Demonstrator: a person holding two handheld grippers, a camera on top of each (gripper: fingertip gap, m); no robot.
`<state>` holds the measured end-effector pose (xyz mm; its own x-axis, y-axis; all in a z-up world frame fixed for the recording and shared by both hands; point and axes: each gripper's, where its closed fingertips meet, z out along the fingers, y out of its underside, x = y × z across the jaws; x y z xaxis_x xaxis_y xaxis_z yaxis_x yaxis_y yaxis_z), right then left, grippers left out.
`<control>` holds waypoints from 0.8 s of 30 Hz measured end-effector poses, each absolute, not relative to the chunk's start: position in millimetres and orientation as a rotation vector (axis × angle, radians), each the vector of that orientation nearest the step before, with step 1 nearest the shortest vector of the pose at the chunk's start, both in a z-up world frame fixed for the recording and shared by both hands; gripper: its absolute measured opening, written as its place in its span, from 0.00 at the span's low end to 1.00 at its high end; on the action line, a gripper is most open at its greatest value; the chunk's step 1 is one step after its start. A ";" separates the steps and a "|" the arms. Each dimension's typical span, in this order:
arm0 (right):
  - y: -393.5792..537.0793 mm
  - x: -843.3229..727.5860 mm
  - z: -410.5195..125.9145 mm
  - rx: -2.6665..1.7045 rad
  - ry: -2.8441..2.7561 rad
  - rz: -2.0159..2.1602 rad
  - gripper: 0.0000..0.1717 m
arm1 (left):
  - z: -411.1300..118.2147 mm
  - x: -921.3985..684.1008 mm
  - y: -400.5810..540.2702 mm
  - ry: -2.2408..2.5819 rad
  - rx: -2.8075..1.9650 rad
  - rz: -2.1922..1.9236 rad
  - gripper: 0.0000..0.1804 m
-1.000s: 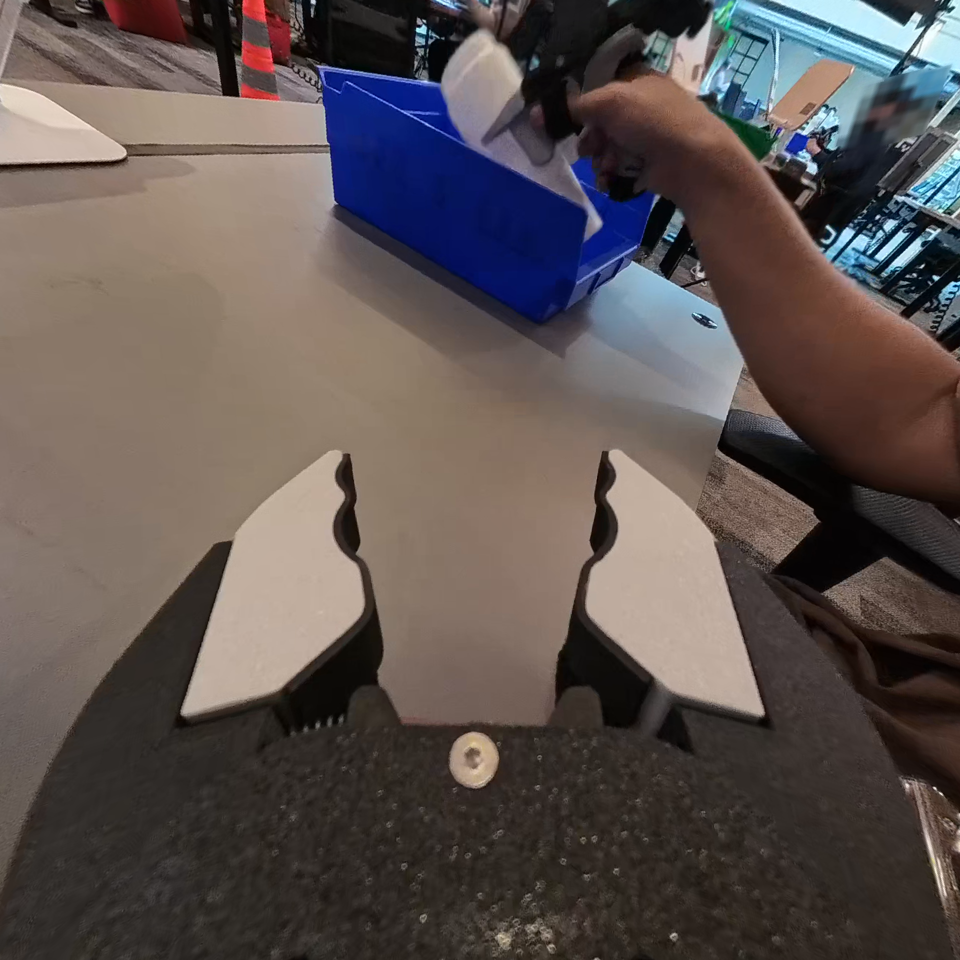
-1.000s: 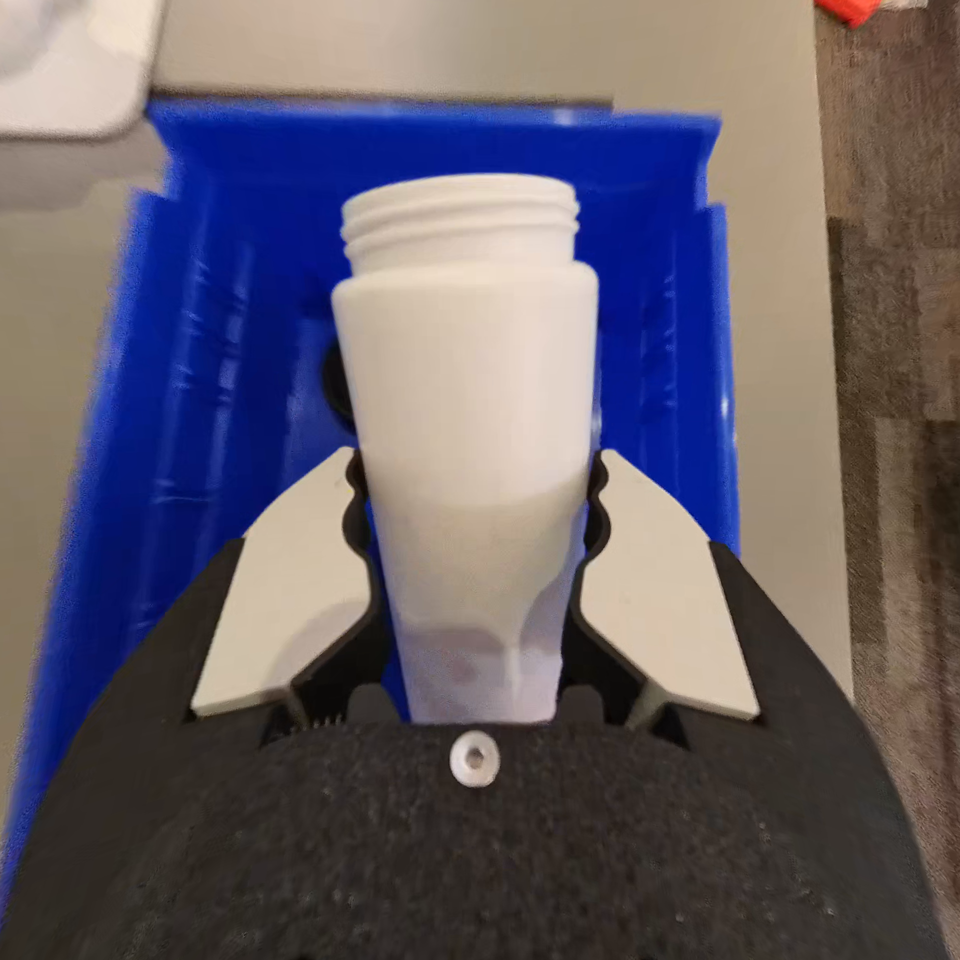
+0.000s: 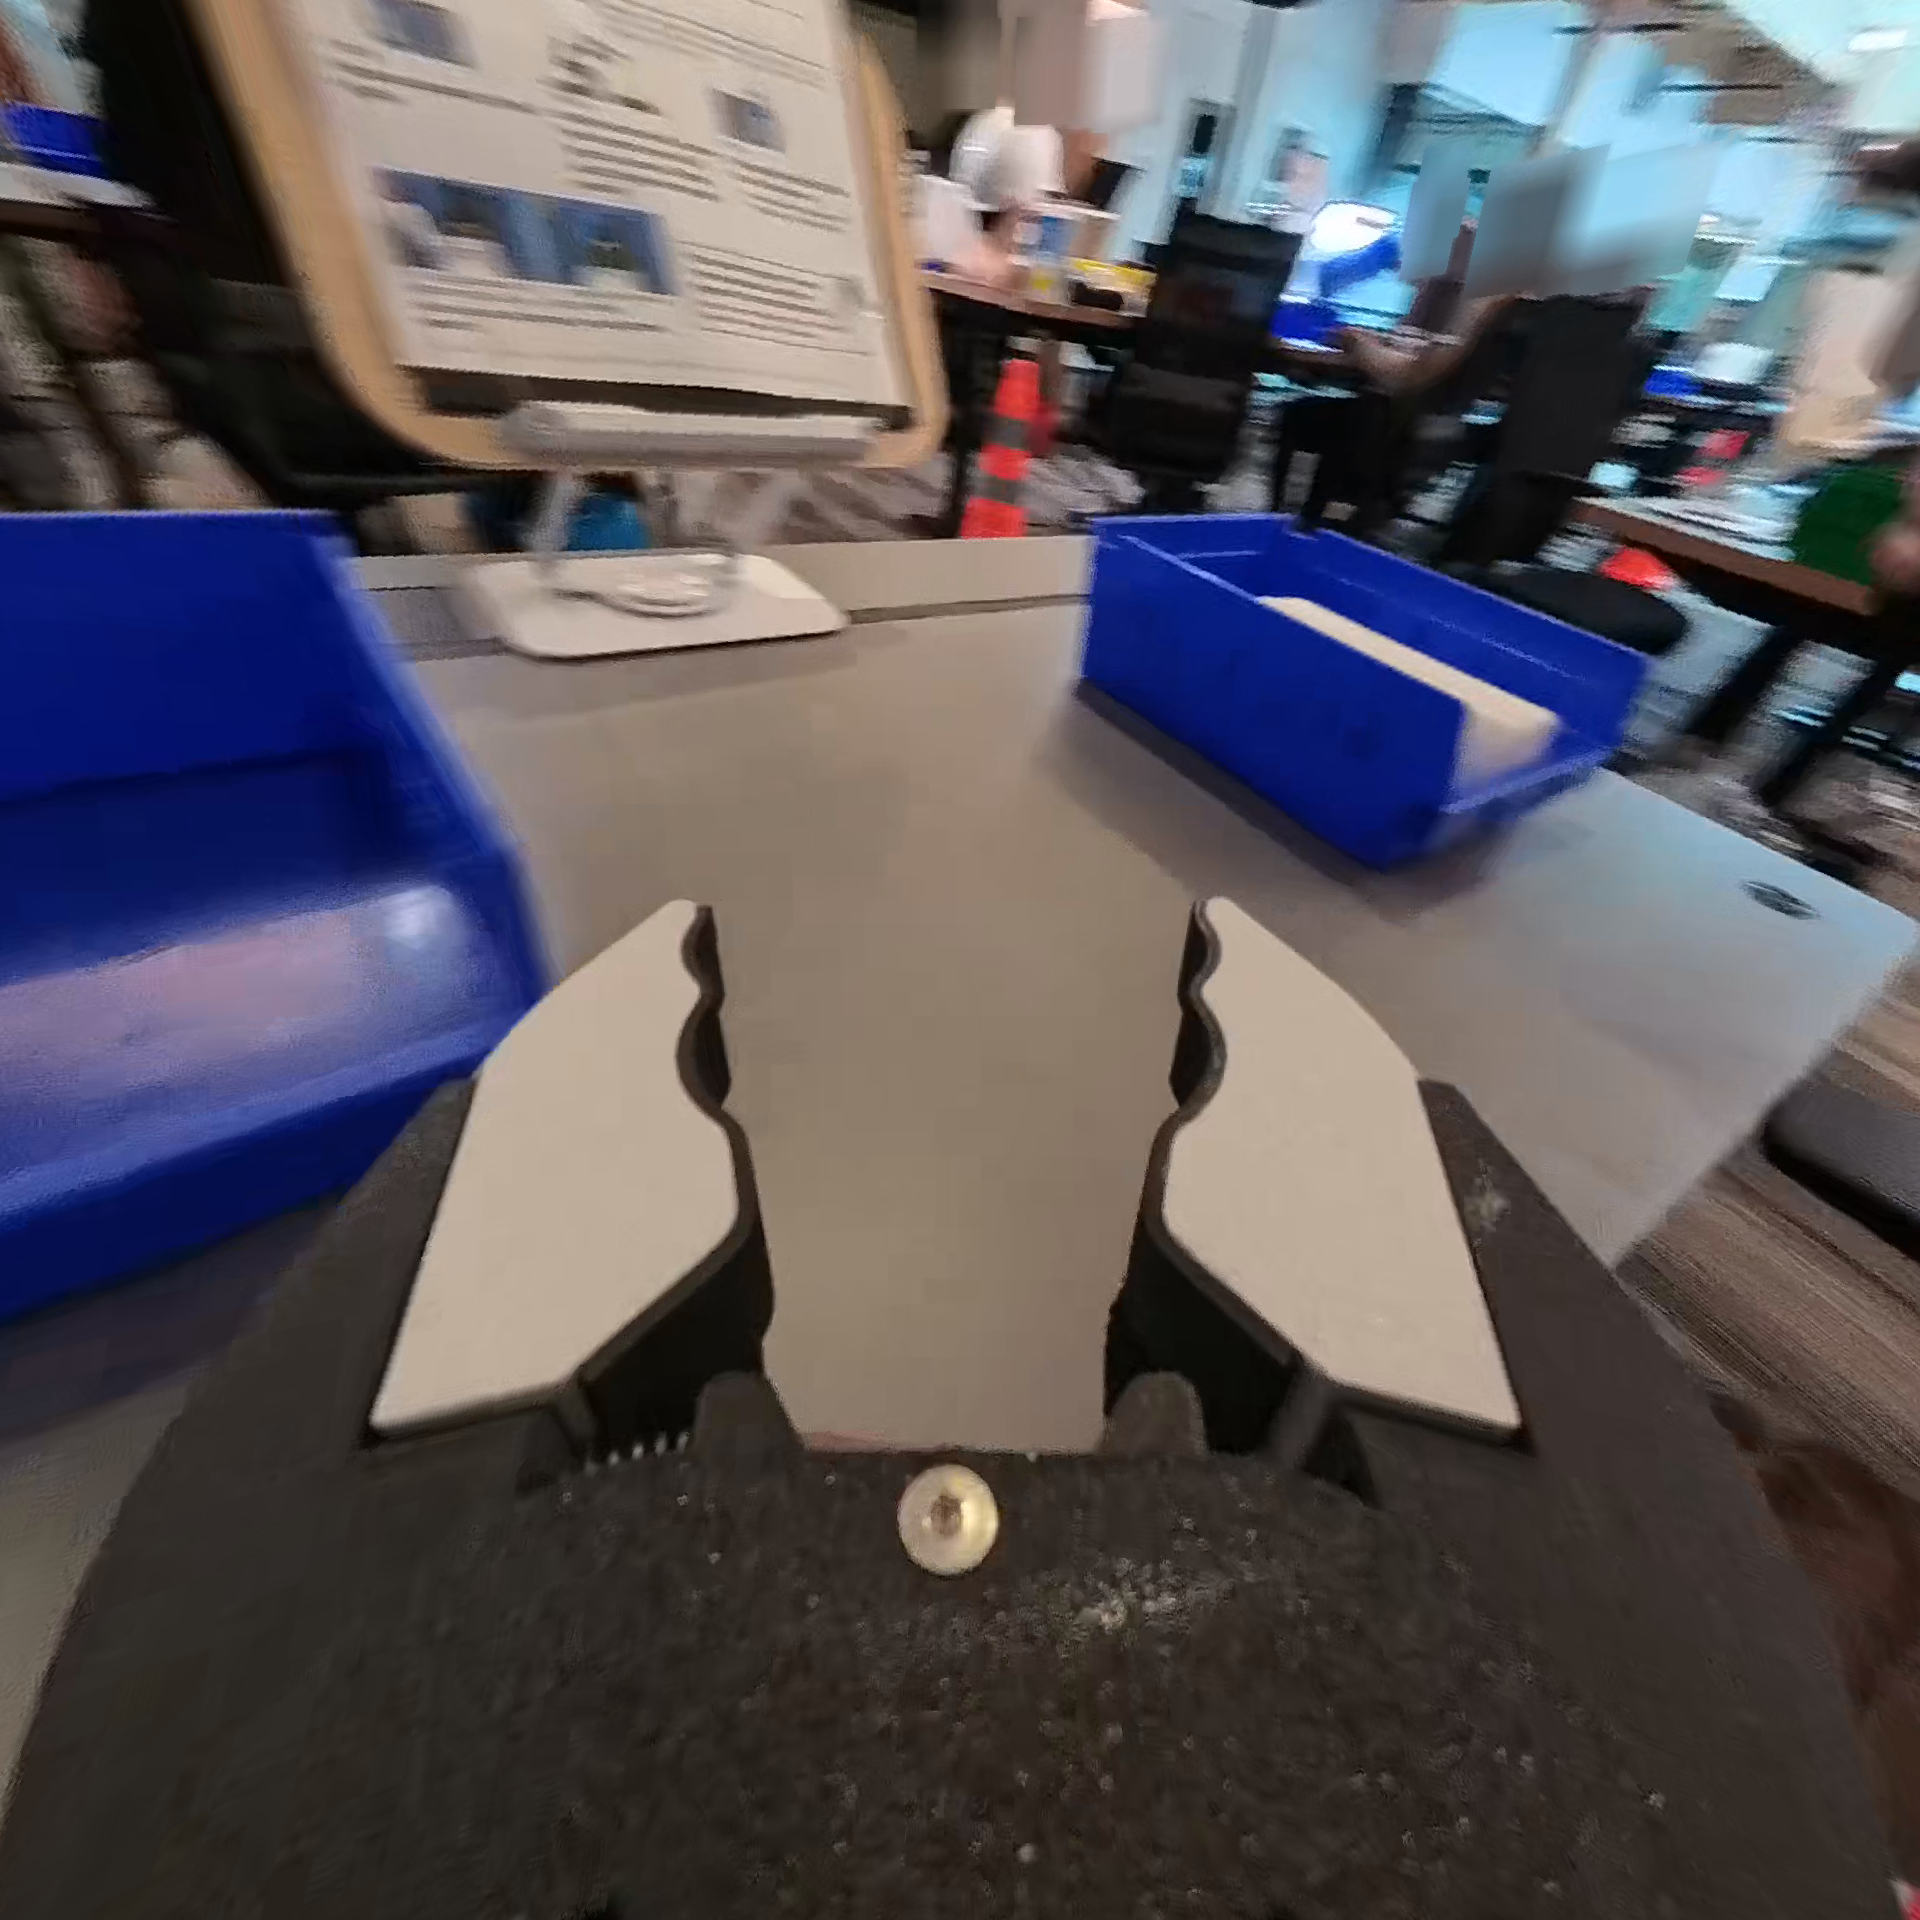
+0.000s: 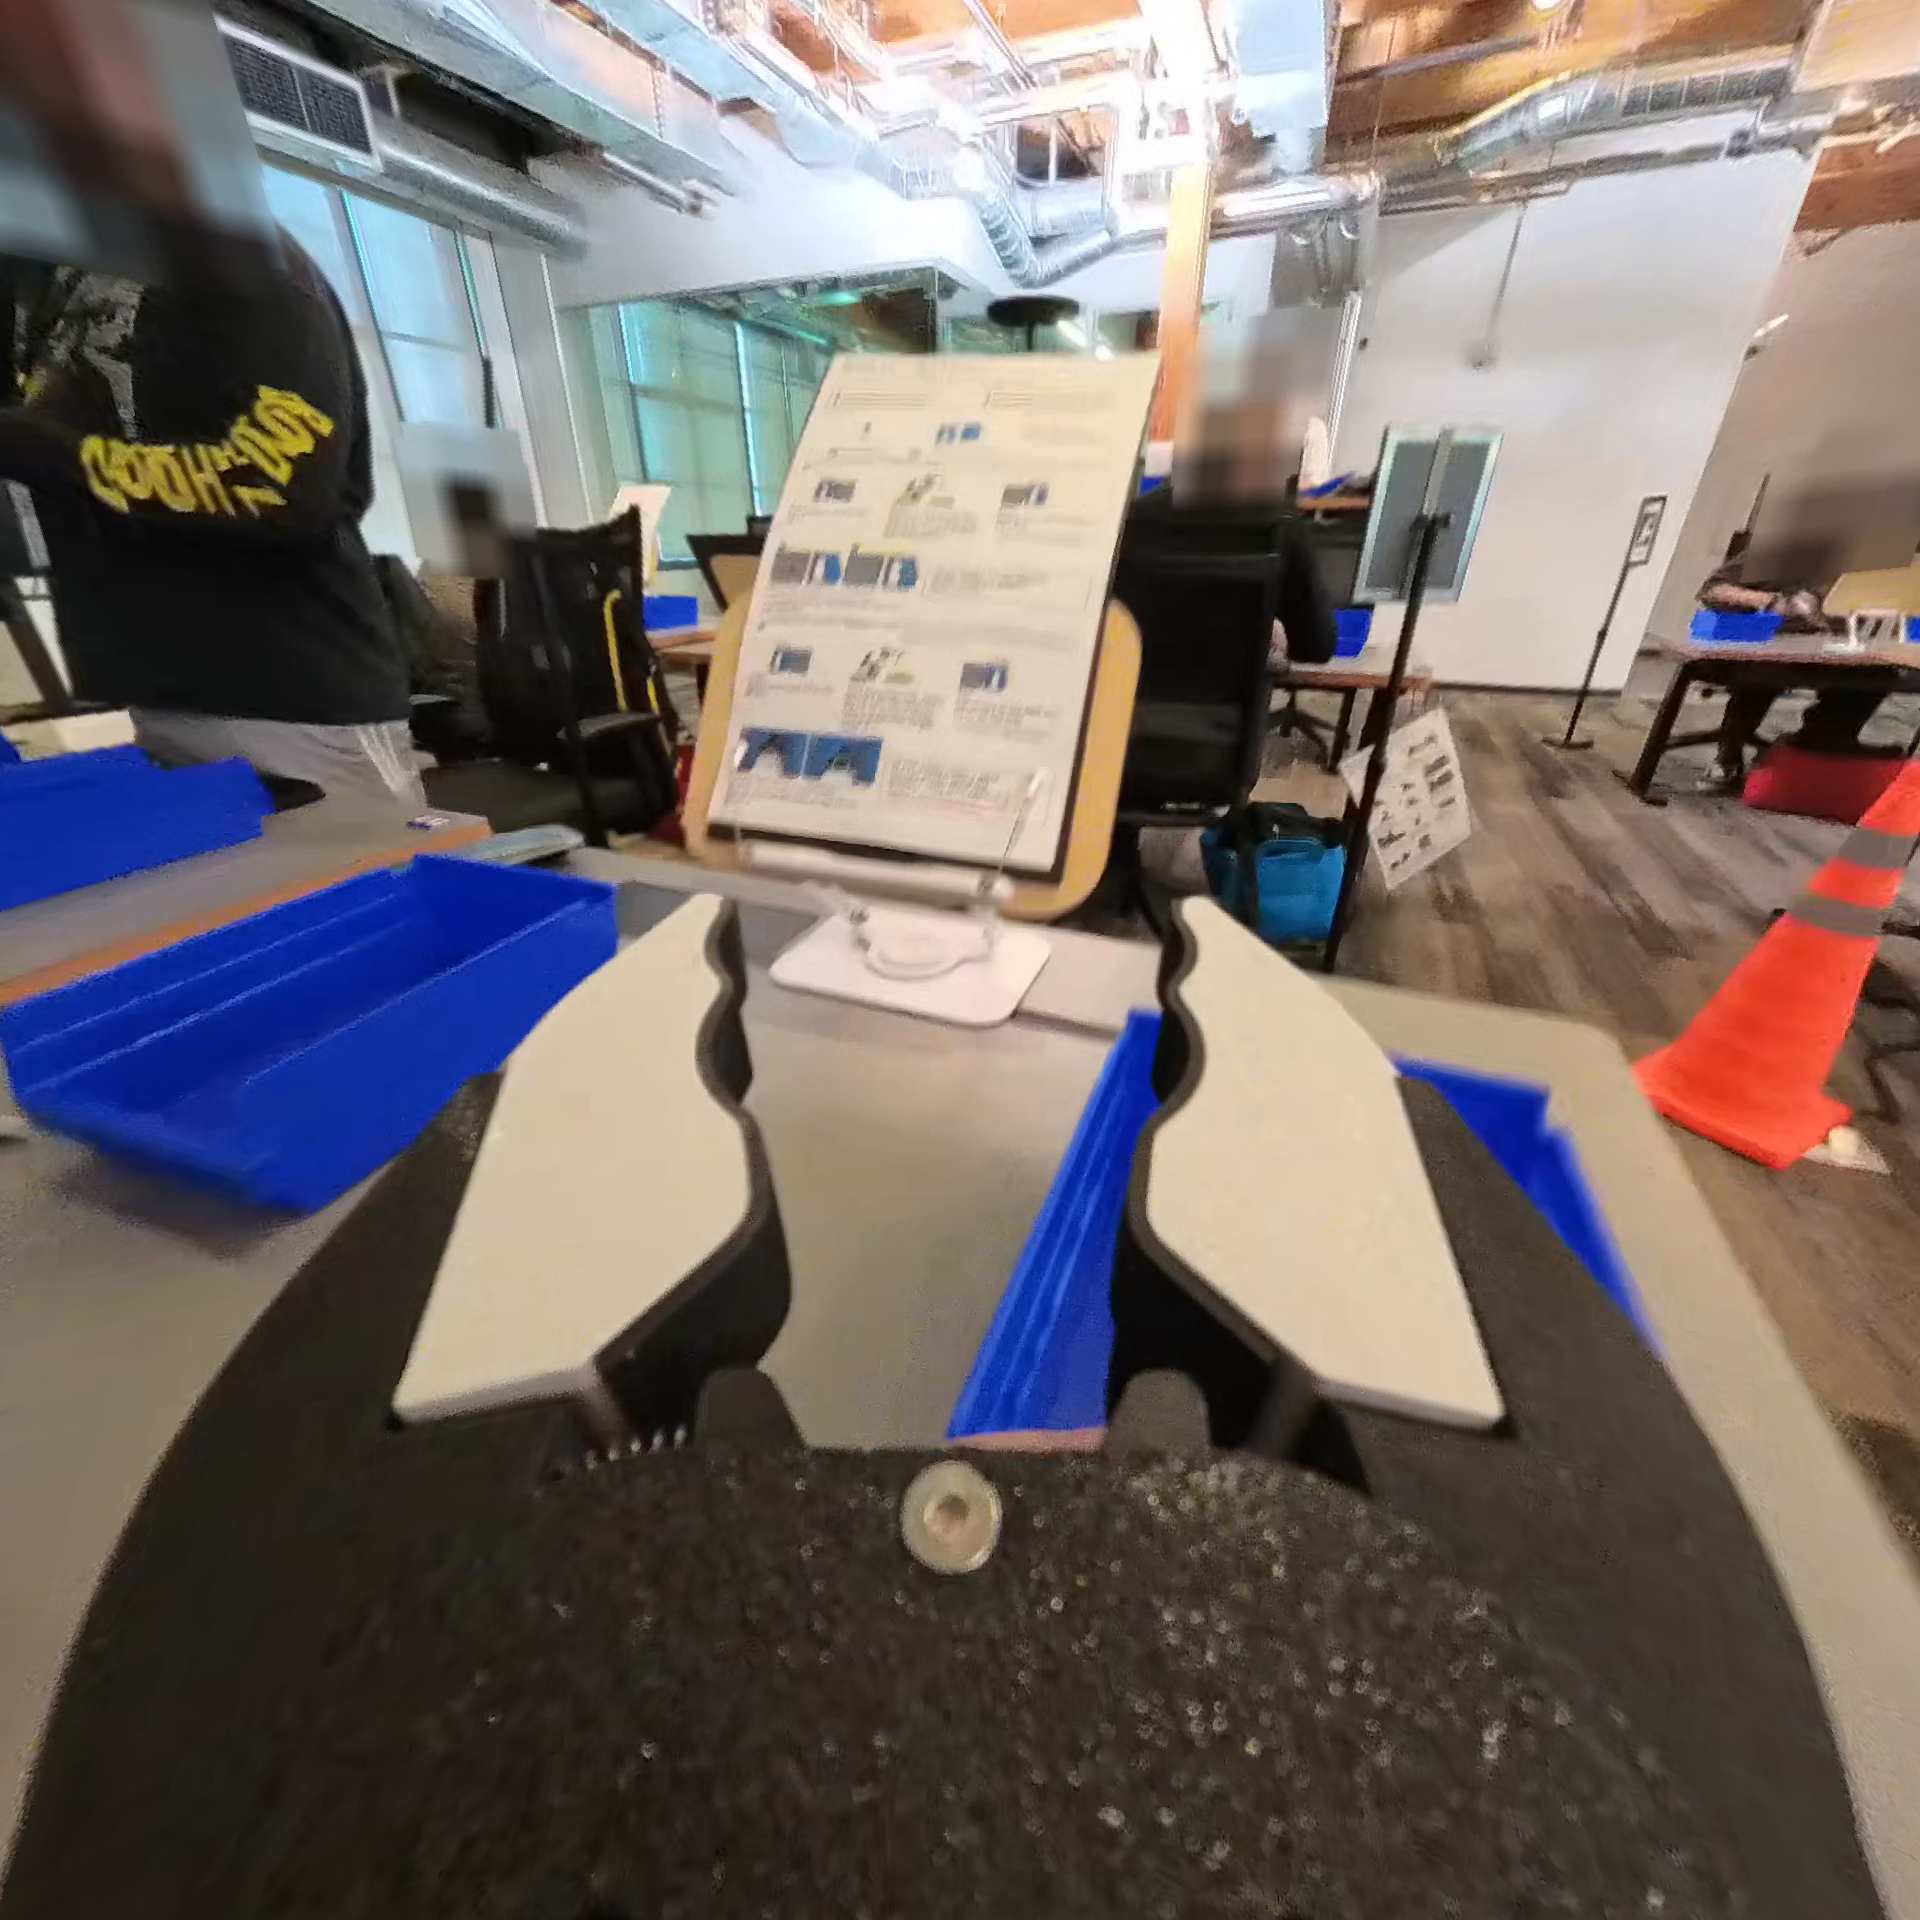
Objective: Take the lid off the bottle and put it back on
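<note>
In the left wrist view a white bottle point(image 3: 1423, 686) lies on its side in a blue bin point(image 3: 1299, 717) at the right of the grey table point(image 3: 935, 790). My left gripper point(image 3: 951, 914) is open and empty over the bare table. My right gripper point(image 4: 951, 904) is also open and empty, held above the table with that blue bin point(image 4: 1049, 1247) partly under its right finger. The bottle is hidden in the right wrist view. No lid shows in either view.
A second blue bin point(image 3: 208, 935) stands at the left with a blurred pale shape in it; it also shows in the right wrist view point(image 4: 291, 1018). A document stand point(image 4: 935, 623) is at the table's back. An orange cone point(image 4: 1787, 987) stands on the floor at the right. A person point(image 4: 187, 520) stands at the far left.
My right gripper held the white bottle over the blue bin; the bottle now lies in the bin and the gripper has drawn back and tilted up, empty. My left gripper has swung left.
</note>
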<state>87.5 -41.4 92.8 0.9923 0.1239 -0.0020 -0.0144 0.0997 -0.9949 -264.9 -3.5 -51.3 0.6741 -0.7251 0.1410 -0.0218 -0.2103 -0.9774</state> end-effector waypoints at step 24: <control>-87.0 116.1 -99.8 -1.715 0.014 -0.154 0.26 | -100.0 -358.0 -10.9 0.447 -1.765 -0.450 0.39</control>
<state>116.1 -87.0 -99.8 0.9907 -0.0980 0.0941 0.0787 -0.1506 -0.9855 -358.0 -10.9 -100.0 0.8512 -0.5207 0.0657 -0.0631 -0.2258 -0.9721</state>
